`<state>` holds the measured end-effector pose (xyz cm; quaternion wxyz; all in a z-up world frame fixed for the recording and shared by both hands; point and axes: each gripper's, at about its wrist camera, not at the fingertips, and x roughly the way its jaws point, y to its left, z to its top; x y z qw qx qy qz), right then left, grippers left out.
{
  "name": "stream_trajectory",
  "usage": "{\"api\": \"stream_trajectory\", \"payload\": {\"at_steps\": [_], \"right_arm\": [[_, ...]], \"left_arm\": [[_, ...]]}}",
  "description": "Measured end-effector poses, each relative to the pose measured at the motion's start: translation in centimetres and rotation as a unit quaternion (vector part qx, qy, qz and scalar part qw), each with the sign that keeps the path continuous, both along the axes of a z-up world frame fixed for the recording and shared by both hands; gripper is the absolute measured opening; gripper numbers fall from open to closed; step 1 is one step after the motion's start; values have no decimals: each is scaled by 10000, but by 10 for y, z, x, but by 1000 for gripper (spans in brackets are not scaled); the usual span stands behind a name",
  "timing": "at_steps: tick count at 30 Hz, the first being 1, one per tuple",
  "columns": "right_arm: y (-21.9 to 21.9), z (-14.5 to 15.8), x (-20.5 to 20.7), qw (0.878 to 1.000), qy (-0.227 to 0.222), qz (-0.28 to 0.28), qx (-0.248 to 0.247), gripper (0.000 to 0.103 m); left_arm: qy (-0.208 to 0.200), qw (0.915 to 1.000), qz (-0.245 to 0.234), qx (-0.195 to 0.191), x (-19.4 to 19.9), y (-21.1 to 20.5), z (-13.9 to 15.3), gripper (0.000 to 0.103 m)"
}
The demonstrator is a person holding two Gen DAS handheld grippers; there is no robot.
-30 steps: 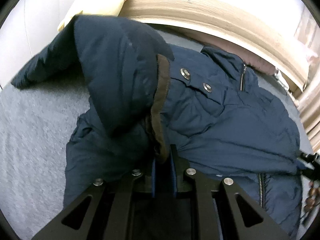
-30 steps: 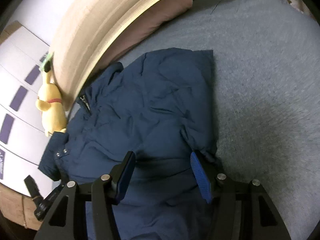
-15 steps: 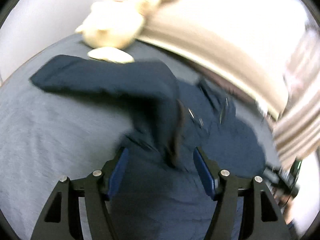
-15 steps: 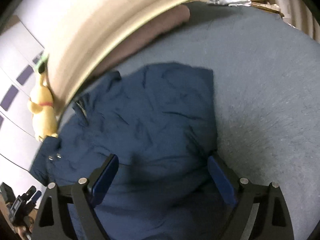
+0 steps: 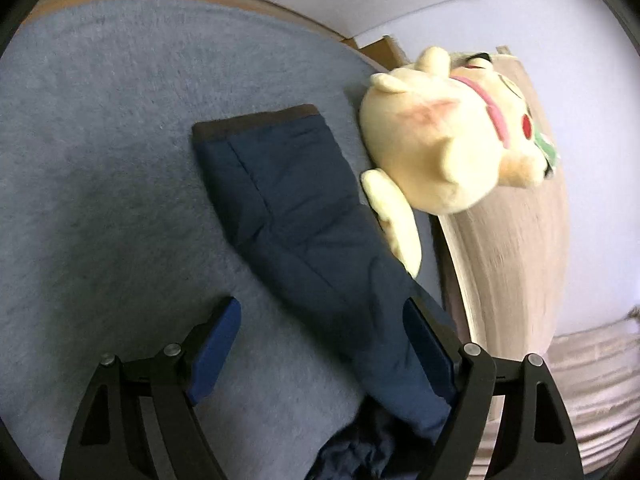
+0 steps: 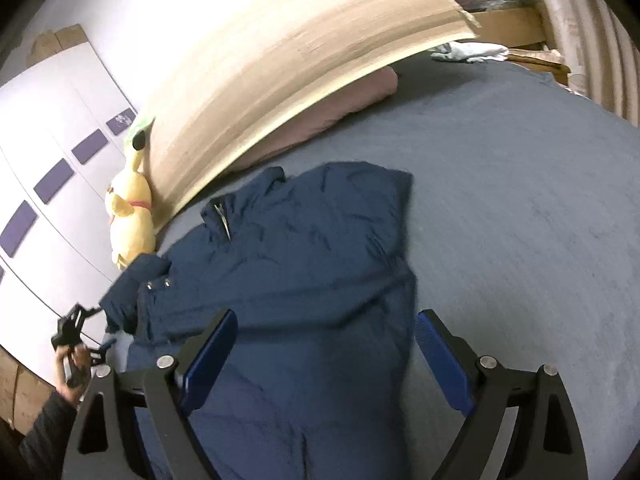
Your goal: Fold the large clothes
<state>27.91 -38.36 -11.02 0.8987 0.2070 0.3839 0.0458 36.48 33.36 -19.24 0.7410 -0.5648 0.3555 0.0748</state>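
Note:
A navy padded jacket [image 6: 304,264] lies spread on a grey bed [image 6: 520,220], its far side folded inward. In the left wrist view its sleeve [image 5: 304,232] with a brown cuff lies stretched out flat on the bed. My left gripper [image 5: 324,340] is open and empty above the sleeve's upper part. My right gripper [image 6: 324,352] is open and empty above the jacket's body. The left gripper also shows in the right wrist view [image 6: 74,328], held by a hand at the bed's left edge.
A yellow plush toy [image 5: 452,136] leans on the wooden headboard [image 6: 288,68], touching the sleeve. A pinkish pillow [image 6: 336,108] lies under the headboard. Loose clothes [image 6: 468,52] sit at the far corner. A white wall [image 6: 48,184] borders the left.
My left gripper let go of the jacket's brown-trimmed front edge, opened, and swung left over the outstretched sleeve. My right gripper opened wider and drew back a little.

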Motion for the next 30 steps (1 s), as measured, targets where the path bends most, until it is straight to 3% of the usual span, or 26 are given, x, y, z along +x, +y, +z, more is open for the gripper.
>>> {"api": "stream_trajectory", "payload": {"at_steps": [3,6,7,10,12,15,18,19,23,30], "right_arm": [[-4,0,-15,9999,58,18,-125,92],[-1,1,-20,9995,23,65,-315,92],[-1,1,-22,9994,10,83,-345,92],[3,2,-23,9992,-29,151,-361,92],[5,3,-24,9992,-75,161,-370,92],[7,4,-29,9992,-160,154,-320,92],[5,6,-34,9994,-228,137,-217,92],[4,6,-37,9994,-249,127,-194,92],[-4,8,-48,9995,-282,58,-127,92],[-18,7,-62,9994,-318,-99,66,92]], "left_arm": [[-40,9997,228,-75,7,7,0,81],[249,9992,132,290,26,7,3,14],[292,9985,95,455,25,7,9,11],[252,9924,-11,1207,23,-1,34,8],[75,9823,-144,1867,20,-15,66,8],[-361,9566,-427,2859,14,-51,118,8],[-905,9318,-707,3443,9,-93,163,8],[-1147,9200,-872,3645,6,-115,181,8],[-1734,8914,-1396,3948,-1,-185,219,7],[-2059,8561,-2382,4097,3,-306,224,7]]}}
